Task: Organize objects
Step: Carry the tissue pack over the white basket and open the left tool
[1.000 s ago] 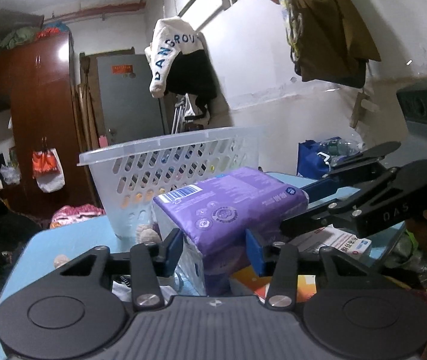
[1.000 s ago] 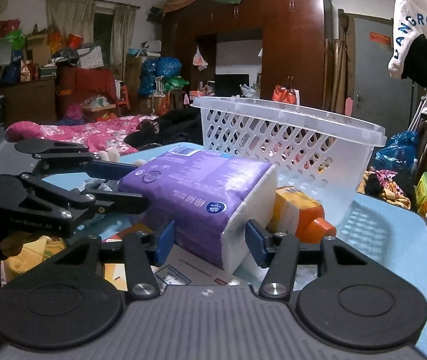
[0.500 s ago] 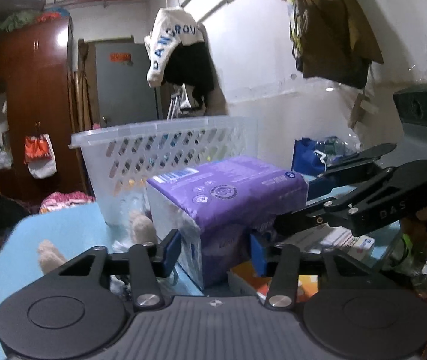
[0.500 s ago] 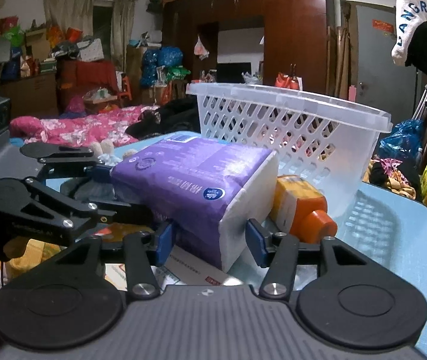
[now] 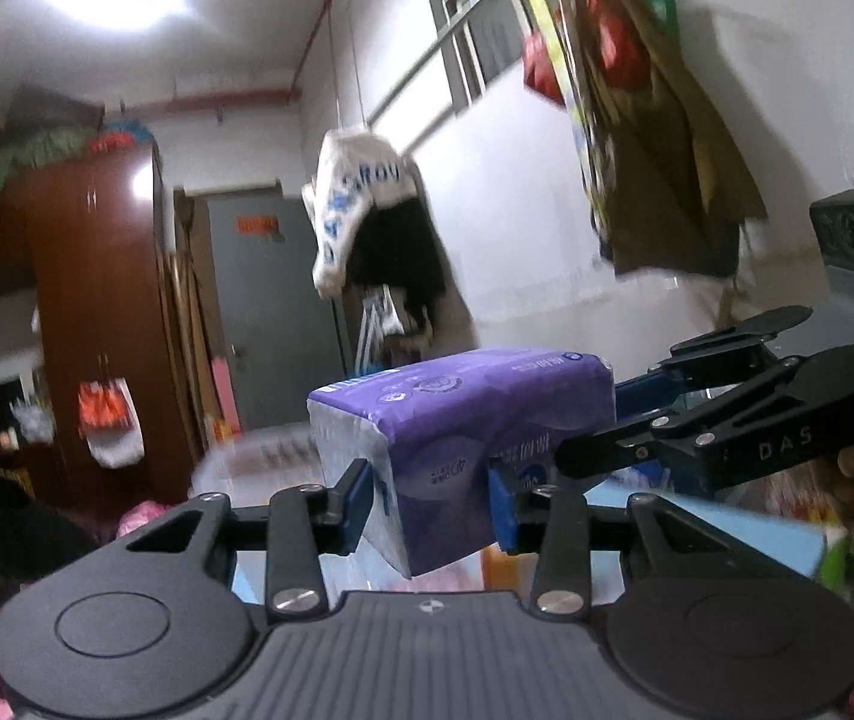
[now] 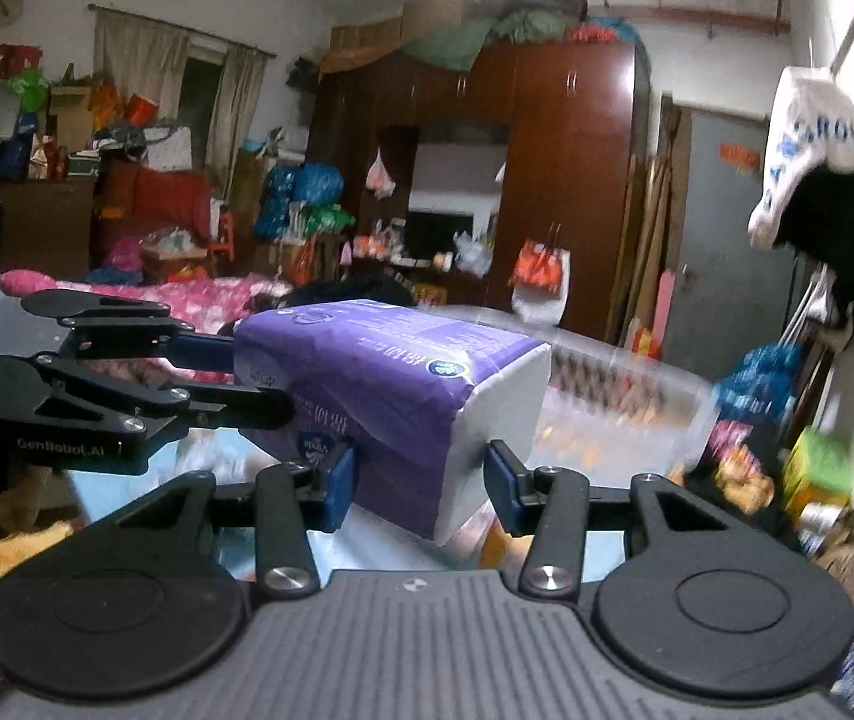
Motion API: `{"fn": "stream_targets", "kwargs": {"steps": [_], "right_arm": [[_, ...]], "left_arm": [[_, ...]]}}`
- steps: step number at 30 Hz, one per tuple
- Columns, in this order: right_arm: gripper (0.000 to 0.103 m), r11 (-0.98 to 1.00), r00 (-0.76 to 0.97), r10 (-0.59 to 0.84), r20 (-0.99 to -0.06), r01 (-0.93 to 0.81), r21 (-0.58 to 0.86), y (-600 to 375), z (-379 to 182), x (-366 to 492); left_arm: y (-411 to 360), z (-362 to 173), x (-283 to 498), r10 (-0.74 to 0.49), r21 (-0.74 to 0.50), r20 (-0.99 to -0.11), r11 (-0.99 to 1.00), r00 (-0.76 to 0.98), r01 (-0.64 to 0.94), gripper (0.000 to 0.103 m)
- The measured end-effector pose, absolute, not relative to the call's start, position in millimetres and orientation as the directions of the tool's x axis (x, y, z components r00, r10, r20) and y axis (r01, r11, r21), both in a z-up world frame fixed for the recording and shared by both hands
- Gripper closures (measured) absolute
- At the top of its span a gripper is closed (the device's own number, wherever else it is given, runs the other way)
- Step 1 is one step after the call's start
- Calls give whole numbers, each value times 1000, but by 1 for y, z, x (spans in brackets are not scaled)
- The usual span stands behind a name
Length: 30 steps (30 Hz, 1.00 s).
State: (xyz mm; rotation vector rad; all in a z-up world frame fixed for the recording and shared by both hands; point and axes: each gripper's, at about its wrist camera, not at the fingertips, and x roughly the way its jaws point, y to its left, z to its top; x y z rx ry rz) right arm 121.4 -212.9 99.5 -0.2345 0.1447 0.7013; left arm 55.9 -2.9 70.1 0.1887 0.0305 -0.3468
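Note:
A purple and white tissue pack (image 5: 463, 438) hangs in the air, held from both ends. My left gripper (image 5: 430, 507) is shut on one end, blue pads pressing its sides. My right gripper (image 6: 418, 477) is shut on the other end of the tissue pack (image 6: 391, 396). Each gripper shows in the other's view, the right one (image 5: 727, 420) at the right and the left one (image 6: 127, 384) at the left. The white slotted basket (image 6: 619, 408) lies blurred below and behind the pack, above a light blue table (image 6: 367, 540).
A dark wooden wardrobe (image 6: 547, 192) and a grey door (image 5: 271, 324) stand behind. Clothes hang on the white wall (image 5: 367, 228). An orange bottle (image 6: 499, 540) lies by the basket. A bed with pink covers (image 6: 127, 294) is at the left.
Both grippers have lifted the tissue pack up off the table, level with the basket rim. The views have tilted upward and the background is blurred with motion.

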Motion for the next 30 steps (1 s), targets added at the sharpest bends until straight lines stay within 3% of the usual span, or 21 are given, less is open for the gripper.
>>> {"fn": "stream_targets", "kwargs": {"steps": [3,7,17,24,28,30], "right_arm": [[54,752,775,606,-180,-631,-190,-209,128,132],[54,769,792,580,-192,-610,-192,-200,154,171],[54,795,737,522,-429,-603,-68,-176,115,296],[54,821,722,443,-531,-565,-82,-163,90,324],[52,818,712,438,-549,-568,-84,-165,84,323],[36,831,739,420,-527,-547,-104,-171,87,312]], "left_arm": [[-3,103,73,-339,185,-31,922,940,339,59],[-1,132,117,-345,161,-58,923,937,350,59],[0,108,238,-322,102,-316,924,892,369,59],[-7,90,279,-271,99,-451,932,850,350,58],[-8,81,274,-236,148,-446,932,863,331,45],[-5,83,262,-194,170,-396,945,898,280,31]]}}
